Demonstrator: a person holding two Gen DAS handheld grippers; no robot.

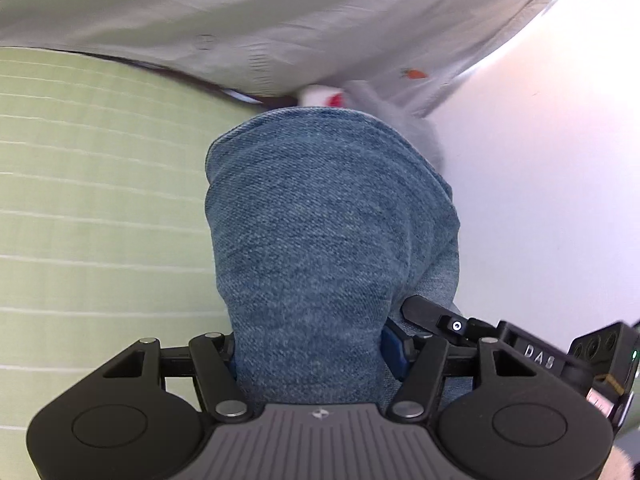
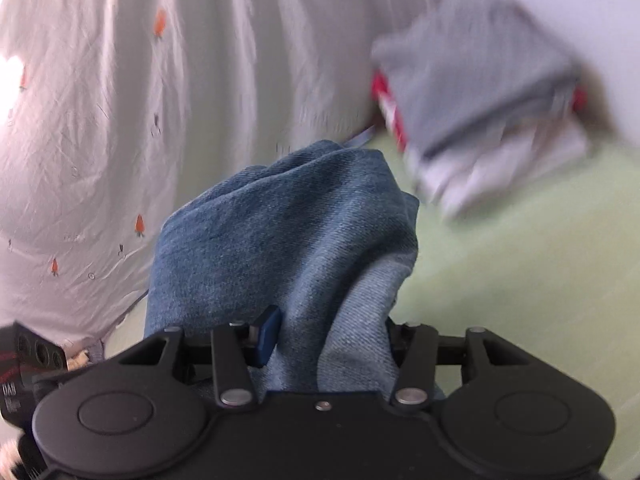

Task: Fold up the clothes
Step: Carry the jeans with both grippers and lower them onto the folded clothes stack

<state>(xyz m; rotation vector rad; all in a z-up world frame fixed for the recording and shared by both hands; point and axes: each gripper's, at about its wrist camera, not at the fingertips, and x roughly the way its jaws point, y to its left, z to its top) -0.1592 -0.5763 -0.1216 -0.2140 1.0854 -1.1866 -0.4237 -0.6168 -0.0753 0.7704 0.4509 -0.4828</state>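
- Denim garment (image 1: 320,240): nearest the lens in both wrist views, bunched and draped between each set of jaws.
- Left gripper (image 1: 316,356): jaws clamped on the denim garment.
- Right gripper (image 2: 328,344): jaws clamped on the denim garment.
- Green striped bed cover (image 1: 100,200): beneath the denim garment.
- White carrot-print sheet (image 2: 120,100): beyond the denim garment.
- Folded pile of clothes (image 2: 480,96): beyond the denim garment, blurred.

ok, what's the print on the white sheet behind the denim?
Small orange carrots scattered on the white sheet; clearest in the right wrist view.
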